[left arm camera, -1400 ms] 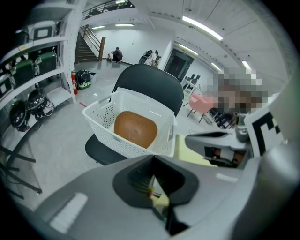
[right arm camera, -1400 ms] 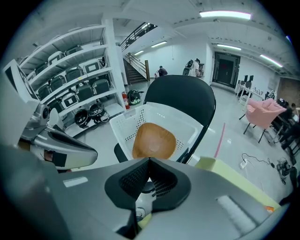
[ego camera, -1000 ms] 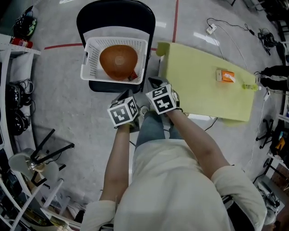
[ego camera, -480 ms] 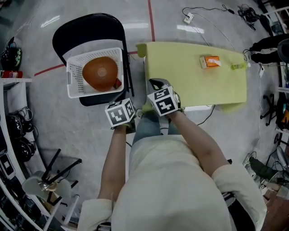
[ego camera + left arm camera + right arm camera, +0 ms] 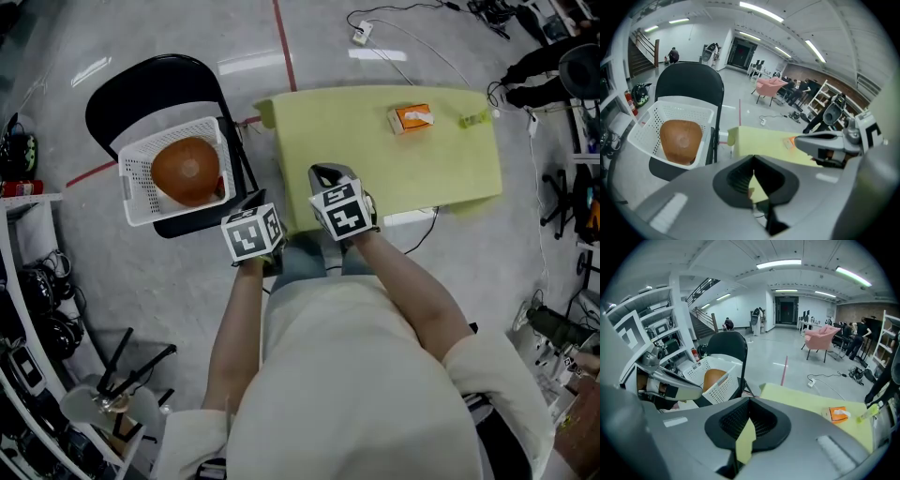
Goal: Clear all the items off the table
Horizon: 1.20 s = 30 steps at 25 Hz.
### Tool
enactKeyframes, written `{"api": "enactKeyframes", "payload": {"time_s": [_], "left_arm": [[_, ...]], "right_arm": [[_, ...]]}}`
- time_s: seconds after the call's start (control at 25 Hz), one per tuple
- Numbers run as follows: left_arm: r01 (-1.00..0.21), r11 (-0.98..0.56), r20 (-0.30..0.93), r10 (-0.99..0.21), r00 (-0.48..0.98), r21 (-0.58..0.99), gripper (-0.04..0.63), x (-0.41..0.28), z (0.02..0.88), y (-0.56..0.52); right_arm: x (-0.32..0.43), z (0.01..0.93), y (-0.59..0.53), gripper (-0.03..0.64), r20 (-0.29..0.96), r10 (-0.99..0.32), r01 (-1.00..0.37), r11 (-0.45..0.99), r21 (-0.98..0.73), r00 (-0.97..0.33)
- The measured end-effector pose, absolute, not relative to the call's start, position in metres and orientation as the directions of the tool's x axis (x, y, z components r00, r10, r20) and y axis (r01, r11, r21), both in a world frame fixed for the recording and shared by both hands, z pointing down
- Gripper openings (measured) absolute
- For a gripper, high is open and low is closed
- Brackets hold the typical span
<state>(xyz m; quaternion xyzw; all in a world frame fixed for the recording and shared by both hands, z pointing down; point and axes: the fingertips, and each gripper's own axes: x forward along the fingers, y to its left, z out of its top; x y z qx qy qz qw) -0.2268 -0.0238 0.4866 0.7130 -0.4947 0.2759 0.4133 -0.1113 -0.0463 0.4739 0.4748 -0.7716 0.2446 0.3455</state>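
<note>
**Operator:** State of both tools?

**Instructor:** The left gripper (image 5: 256, 201) and the right gripper (image 5: 327, 174) are over the near-left corner of the yellow-green tabletop (image 5: 375, 178). Each pair of jaws is pressed together with nothing between them (only table colour shows through the seam).

**Operator:** What remains to clear?

**Instructor:** An orange tissue pack (image 5: 411, 118) at the far edge, and a small green item (image 5: 473, 117) near the far-right corner. The brown bowl (image 5: 186, 171) already lies in the white basket (image 5: 127, 187) on the black folding chair (image 5: 141, 80), left of the table.

**Operator:** Recommended procedure?

**Instructor:** My judgement: reach with the right gripper, which is nearer. Spread the jaws before arriving, straddle the pack across its narrow side, close firmly, then carry it to the basket.

**Operator:** Which view should I trust?

**Instructor:** The right gripper view shows the pack's white top and the green item unobstructed. In the left gripper view the right gripper covers most of the pack. Only the head view shows the whole layout.
</note>
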Motion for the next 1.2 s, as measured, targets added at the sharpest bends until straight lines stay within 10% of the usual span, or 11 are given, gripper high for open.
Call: {"api": "enactKeyframes", "payload": {"time_s": [1.2], "left_arm": [[-0.845,-0.432,0.796,-0.365,0.483,0.314,0.009,0.015,0.487,-0.027]], "right_arm": [[0.139,0.466,-0.019,0.000,0.746,-0.646,-0.984,0.165,-0.069,-0.161]]}}
